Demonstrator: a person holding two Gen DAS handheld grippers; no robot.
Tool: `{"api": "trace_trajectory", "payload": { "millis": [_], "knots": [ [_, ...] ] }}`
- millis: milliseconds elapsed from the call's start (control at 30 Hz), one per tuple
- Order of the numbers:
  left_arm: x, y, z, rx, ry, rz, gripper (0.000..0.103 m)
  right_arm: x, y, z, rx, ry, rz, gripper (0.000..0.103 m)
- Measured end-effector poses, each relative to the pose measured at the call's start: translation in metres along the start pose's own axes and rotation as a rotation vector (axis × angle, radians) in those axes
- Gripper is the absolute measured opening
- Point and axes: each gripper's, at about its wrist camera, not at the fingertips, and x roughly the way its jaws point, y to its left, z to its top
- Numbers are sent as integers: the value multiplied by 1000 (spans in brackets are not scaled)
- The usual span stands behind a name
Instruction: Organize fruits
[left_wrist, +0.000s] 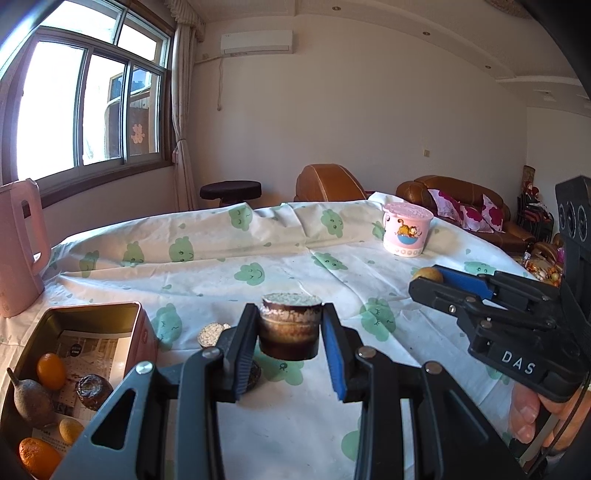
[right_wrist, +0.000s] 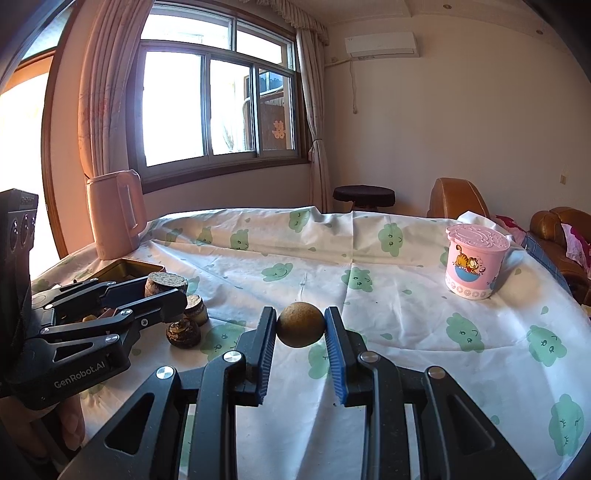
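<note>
Now the counter spreads under both my claws, with the tin box of fruit just left of my left claw, which is clamped on a cut brown fruit chunk. My right claw pinches a small round brown fruit.

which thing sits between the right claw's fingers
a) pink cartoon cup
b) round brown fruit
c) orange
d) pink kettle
b: in the right wrist view the round brown fruit sits between the right claw pads, while the pink cartoon cup stands far off on the tablecloth.
</note>
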Motion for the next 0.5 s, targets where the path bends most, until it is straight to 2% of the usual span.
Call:
{"api": "trace_trajectory", "payload": {
  "millis": [233,500],
  "knots": [
    [-8,0,0,-4,-41,27,36,-6,1,0,-4,-31,-29,29],
    [-14,7,-3,-19,-34,48,36,-6,10,0,-13,-25,-27,29]
  ]
}}
